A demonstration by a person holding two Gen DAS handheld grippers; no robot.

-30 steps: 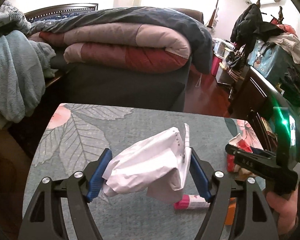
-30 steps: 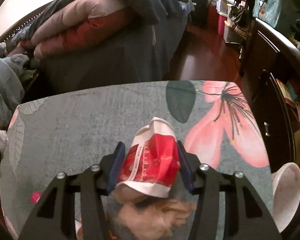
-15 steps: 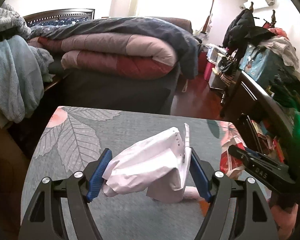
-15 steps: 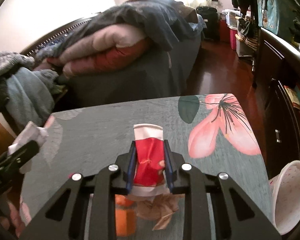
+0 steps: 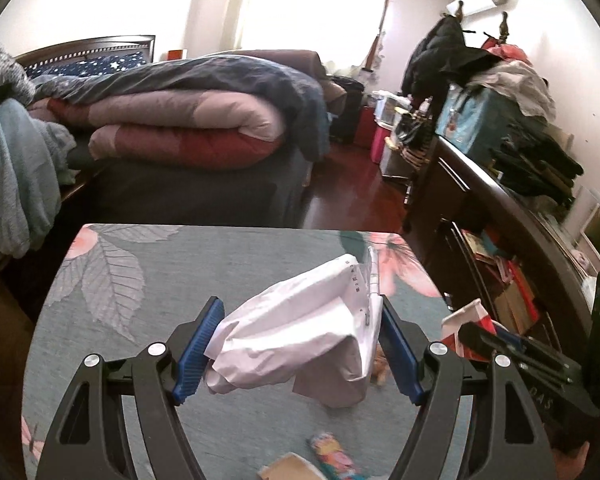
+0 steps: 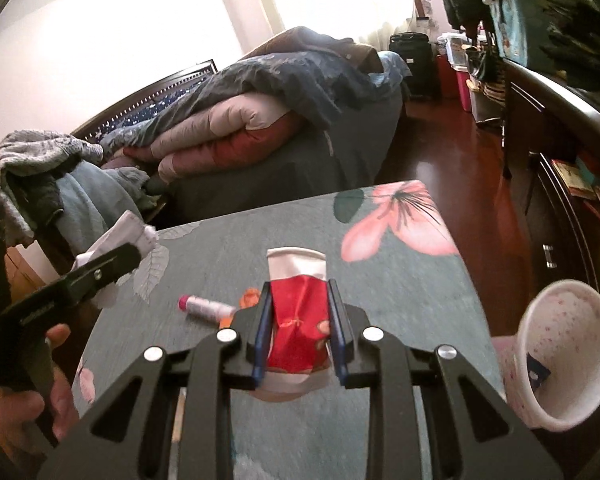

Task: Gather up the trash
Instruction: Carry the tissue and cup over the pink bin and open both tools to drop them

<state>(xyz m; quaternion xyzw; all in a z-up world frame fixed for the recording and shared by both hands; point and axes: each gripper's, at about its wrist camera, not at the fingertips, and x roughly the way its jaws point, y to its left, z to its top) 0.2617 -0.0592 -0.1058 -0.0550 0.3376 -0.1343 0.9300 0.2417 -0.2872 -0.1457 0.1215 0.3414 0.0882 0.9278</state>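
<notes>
In the left wrist view, your left gripper (image 5: 300, 344) is still grasping the crumpled white paper bag (image 5: 300, 340), now raised higher above the grey floral tablecloth (image 5: 220, 264). In the right wrist view, your right gripper (image 6: 299, 326), open a second ago, is now clenching the glossy red-and-white foil wrapper (image 6: 298, 320), lifted off the cloth.

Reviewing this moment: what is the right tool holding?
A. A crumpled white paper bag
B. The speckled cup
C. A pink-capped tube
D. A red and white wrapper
D: in the right wrist view the right tool has its blue pads pressed on both sides of the red and white wrapper; the pink-capped tube lies on the table, and the speckled cup stands apart at the right.
</notes>
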